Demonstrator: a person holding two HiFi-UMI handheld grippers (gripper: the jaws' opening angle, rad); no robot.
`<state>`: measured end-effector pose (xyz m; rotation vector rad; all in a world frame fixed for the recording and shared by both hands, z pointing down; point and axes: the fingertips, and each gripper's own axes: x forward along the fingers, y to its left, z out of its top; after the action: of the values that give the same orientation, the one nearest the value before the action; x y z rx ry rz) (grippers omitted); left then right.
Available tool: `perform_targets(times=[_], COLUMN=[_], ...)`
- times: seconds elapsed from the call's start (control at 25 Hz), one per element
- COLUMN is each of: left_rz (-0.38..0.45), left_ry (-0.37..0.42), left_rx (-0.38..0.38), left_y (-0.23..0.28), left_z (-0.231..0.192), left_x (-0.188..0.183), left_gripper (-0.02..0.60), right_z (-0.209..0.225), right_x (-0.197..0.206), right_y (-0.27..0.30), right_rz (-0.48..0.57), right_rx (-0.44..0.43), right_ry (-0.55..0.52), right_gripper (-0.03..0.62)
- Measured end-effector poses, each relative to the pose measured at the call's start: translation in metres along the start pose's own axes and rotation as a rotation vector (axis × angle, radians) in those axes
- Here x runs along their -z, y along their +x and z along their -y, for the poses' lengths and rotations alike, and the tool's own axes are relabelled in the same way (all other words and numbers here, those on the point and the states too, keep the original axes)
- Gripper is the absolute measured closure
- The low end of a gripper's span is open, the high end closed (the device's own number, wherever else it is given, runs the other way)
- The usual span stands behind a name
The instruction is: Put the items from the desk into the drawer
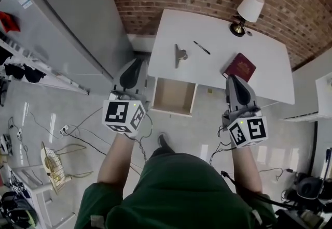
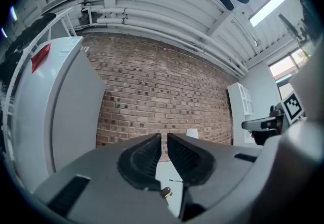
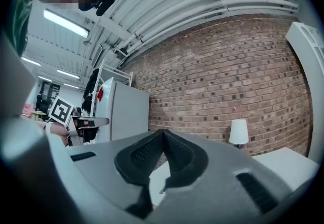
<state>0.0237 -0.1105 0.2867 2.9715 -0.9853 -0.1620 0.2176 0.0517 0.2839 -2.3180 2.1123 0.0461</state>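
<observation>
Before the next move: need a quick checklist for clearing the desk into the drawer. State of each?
1. Drawer open: ok, and it looks empty.
2. Items free on the desk: ok. The clip, pen and red book lie apart from each other.
3. Left gripper empty: ok, jaws slightly apart with nothing between them.
4. Right gripper ready to grasp: not ok, jaws together and empty, so open it first.
5. Lamp out of the way: ok, it stands at the back corner, apart from the items.
</observation>
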Motion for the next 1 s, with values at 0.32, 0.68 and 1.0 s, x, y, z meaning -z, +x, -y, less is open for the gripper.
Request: perform_targets(times=[0.32, 0.68, 1.0], left_rz=[-0.034, -0.079, -0.171], left_ry=[-0.063, -0.098, -0.087], left_rx=[0.076, 0.077, -0.025], left_y=[0.027, 0.041, 0.052], left_z=[-0.030, -0.043, -0.052], left_x=[0.034, 0.061, 0.096], left_gripper=[0.545, 0.545, 0.545], right_z=[-0.016, 0.000, 0.031], right_x=[0.026, 0.066, 0.118], right_y=[0.053, 0.098, 0.146], right_rz=[-0.087, -0.201, -0.271], right_rx=[-0.009, -0.062, -0.122], right_ry=[0.016, 0.088, 0.142], right_gripper=[0.592, 0.591, 0.591])
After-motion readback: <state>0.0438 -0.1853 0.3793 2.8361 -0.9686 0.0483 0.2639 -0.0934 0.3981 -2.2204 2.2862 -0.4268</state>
